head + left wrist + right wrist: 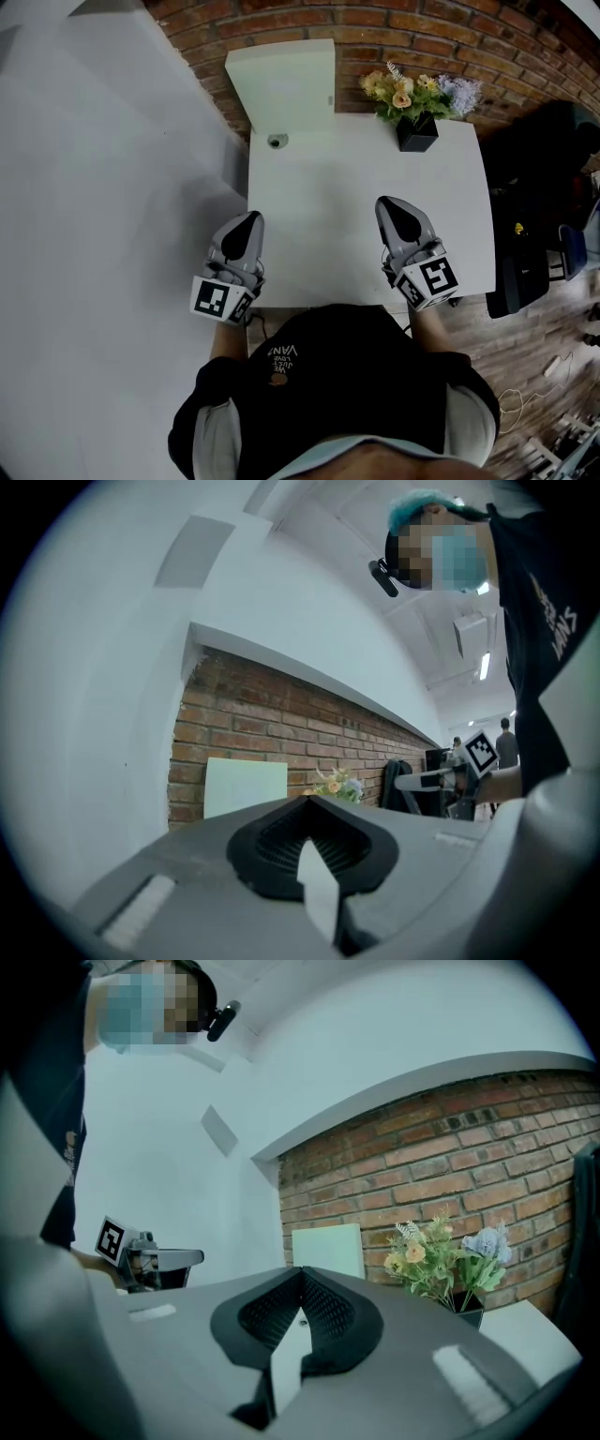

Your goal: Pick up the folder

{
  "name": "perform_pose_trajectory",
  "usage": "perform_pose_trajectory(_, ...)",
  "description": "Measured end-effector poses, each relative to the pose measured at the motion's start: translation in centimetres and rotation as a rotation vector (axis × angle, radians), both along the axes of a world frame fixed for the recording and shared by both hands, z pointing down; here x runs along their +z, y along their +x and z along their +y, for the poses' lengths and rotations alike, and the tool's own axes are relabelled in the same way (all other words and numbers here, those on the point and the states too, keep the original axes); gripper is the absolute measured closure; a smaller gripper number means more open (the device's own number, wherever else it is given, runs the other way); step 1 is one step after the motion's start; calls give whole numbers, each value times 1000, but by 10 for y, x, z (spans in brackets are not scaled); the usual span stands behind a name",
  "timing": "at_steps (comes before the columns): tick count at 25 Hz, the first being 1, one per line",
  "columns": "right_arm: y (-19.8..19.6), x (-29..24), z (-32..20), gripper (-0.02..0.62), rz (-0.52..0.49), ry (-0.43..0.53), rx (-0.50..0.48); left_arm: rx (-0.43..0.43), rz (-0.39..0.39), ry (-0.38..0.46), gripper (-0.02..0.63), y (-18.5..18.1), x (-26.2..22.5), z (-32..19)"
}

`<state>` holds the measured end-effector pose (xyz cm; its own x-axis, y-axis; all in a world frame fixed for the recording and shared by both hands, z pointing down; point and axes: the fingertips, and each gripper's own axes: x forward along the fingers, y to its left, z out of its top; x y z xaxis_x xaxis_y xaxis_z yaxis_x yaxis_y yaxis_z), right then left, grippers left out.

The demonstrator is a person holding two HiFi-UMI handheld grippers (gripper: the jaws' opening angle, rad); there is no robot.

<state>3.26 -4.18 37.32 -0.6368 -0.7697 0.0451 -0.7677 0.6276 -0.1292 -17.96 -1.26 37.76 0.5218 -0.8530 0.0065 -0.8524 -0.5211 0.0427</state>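
The left tongs (249, 221) and right tongs (388, 204) are closed tight and empty at the front edge of the bench (356, 178). The folder (281, 80) stands against the brick wall (394, 21), well apart.

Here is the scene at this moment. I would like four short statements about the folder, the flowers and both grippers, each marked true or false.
1. The folder stands against the brick wall. True.
2. The left gripper holds the folder. False: it is shut on nothing, far from the folder.
3. The flowers stand in a black pot. True.
4. The right gripper is open. False: its jaws are shut.
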Motion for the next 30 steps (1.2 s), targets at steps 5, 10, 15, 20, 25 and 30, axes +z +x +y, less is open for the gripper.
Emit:
perform_pose_trajectory(5, -2, -8, -26, 597, -1, 18, -21, -11, 0, 34, 606, 1, -10, -28)
perform_pose_trajectory(10, 1, -12, -50, 597, -8, 19, -26, -17, -25, 44, 606, 5, -15, -51)
perform_pose_trajectory(15, -3, -9, -70, 597, -4, 22, -43, -31, -37, 30, 606, 2, -13, -71)
perform_pose_trajectory(20, -6, -8, -92, 597, 0, 22, -50, -44, -50, 21, 606, -1, -9, -88)
perform_pose_trajectory(25, -11, -1, -112, 597, -1, 12, -50, -48, -57, -3, 606, -6, 2, -104)
perform_pose_trajectory(30, -18, 3, -134, 597, 2, 7, -53, -52, -54, -16, 606, -10, 7, -123)
